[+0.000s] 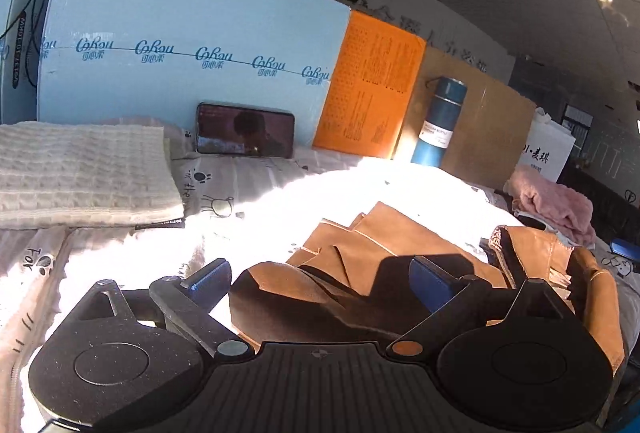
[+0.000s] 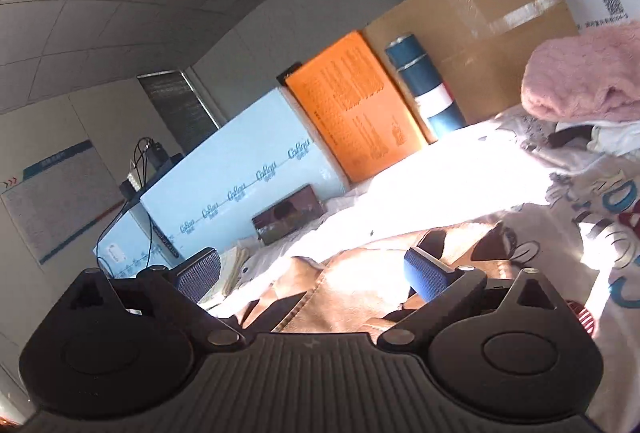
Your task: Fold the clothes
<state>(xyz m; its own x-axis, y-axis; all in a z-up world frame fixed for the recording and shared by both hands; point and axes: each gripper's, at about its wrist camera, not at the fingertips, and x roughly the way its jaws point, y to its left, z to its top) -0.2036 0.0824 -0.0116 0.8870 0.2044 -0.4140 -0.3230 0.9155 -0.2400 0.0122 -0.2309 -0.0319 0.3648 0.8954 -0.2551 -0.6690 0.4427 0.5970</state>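
Note:
A tan suede-like garment (image 1: 384, 257) lies crumpled on the bed, partly in strong sunlight. My left gripper (image 1: 320, 279) is open, its blue-padded fingers spread wide just above the garment's near edge. In the right wrist view the same tan garment (image 2: 352, 285) lies under my right gripper (image 2: 316, 273), which is also open and holds nothing. A folded cream waffle-knit cloth (image 1: 80, 173) rests at the left of the bed.
A pink fluffy garment (image 1: 556, 201) and other clothes are piled at the right. A phone (image 1: 245, 135), an orange box (image 1: 372, 89), a blue bottle (image 1: 438, 123), a light blue carton (image 1: 192, 45) and a cardboard box (image 2: 492, 33) line the back. A printed white sheet (image 1: 240, 185) covers the bed.

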